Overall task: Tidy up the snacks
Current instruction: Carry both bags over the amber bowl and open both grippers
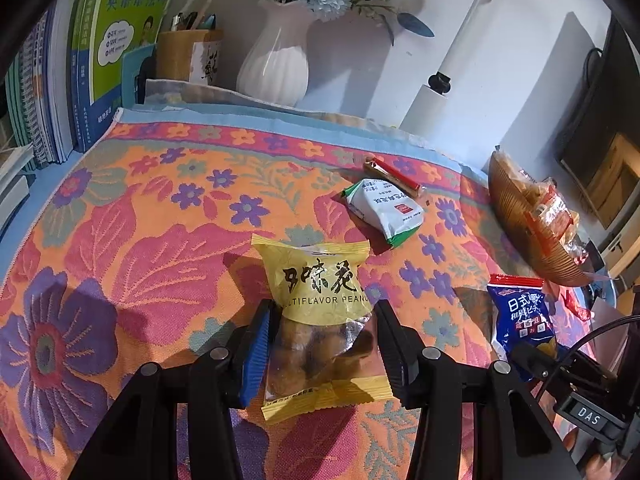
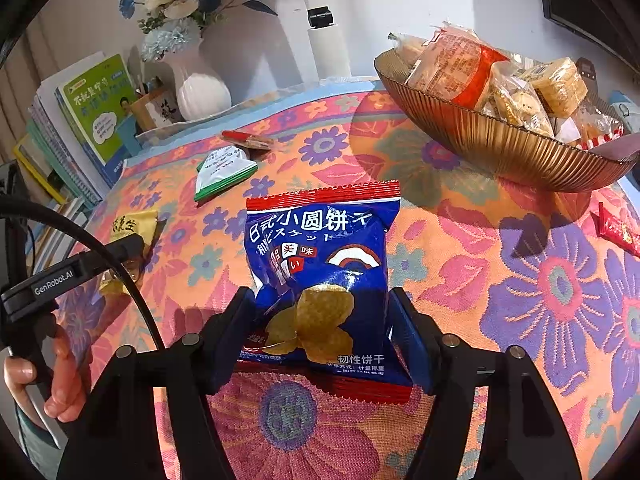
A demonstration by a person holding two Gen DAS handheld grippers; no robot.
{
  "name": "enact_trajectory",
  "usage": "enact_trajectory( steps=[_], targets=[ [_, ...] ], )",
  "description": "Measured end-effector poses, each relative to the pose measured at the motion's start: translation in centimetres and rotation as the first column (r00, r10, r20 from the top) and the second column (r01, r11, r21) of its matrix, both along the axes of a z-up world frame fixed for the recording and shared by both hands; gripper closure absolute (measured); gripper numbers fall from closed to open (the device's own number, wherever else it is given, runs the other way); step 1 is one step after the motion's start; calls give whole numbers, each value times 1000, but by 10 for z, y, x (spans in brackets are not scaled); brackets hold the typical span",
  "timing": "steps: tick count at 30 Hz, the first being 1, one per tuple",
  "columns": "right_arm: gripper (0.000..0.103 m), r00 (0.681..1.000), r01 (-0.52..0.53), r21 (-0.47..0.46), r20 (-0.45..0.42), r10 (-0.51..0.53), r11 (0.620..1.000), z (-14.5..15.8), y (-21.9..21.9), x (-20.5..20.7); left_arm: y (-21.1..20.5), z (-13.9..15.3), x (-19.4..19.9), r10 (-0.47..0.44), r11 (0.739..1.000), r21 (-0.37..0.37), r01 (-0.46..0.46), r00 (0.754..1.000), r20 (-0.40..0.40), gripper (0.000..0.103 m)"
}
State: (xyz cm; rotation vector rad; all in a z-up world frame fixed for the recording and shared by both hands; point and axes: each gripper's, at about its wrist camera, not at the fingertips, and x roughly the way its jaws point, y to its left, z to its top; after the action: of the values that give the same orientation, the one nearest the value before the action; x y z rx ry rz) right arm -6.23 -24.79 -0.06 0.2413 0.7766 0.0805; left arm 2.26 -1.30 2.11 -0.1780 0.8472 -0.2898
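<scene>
My left gripper (image 1: 322, 320) is shut on a yellow peanut packet (image 1: 320, 280), its pads pressed on both sides of the pack, low over the floral cloth. My right gripper (image 2: 322, 308) is shut on a blue and red biscuit packet (image 2: 320, 256). That blue packet also shows in the left wrist view (image 1: 520, 320). The peanut packet shows at the left of the right wrist view (image 2: 134, 226). A ribbed amber bowl (image 2: 500, 148) with several wrapped snacks stands at the back right; it also shows in the left wrist view (image 1: 520, 216).
A white and green packet (image 1: 384, 208) and a red stick snack (image 1: 394, 176) lie on the floral cloth (image 1: 140, 240). A small red packet (image 2: 618, 232) lies right of the bowl. A white vase (image 1: 276, 64), a pen holder (image 1: 186, 54) and books (image 1: 80, 60) stand at the back left.
</scene>
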Motion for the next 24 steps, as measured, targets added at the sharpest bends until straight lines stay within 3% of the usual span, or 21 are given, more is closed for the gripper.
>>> enact_trajectory(
  steps=[14, 18, 21, 23, 24],
  targets=[
    [63, 991, -34, -6, 132, 35, 999, 13, 3, -19, -15, 16, -13, -54, 997, 57, 49, 994, 93, 57],
    [63, 994, -60, 4, 87, 59, 998, 8, 5, -11, -25, 19, -18, -76, 995, 79, 68, 992, 104, 56],
    [55, 996, -65, 67, 59, 61, 996, 4, -4, -6, -26, 8, -15, -69, 994, 86, 63, 995, 76, 56],
    [30, 996, -85, 106, 14, 84, 991, -1, -6, 1, -23, 6, -12, -52, 996, 72, 47, 997, 61, 57],
    [26, 994, -106, 127, -11, 108, 986, -3, -6, 7, -19, 7, -12, -48, 998, 52, 45, 996, 69, 56]
  ],
)
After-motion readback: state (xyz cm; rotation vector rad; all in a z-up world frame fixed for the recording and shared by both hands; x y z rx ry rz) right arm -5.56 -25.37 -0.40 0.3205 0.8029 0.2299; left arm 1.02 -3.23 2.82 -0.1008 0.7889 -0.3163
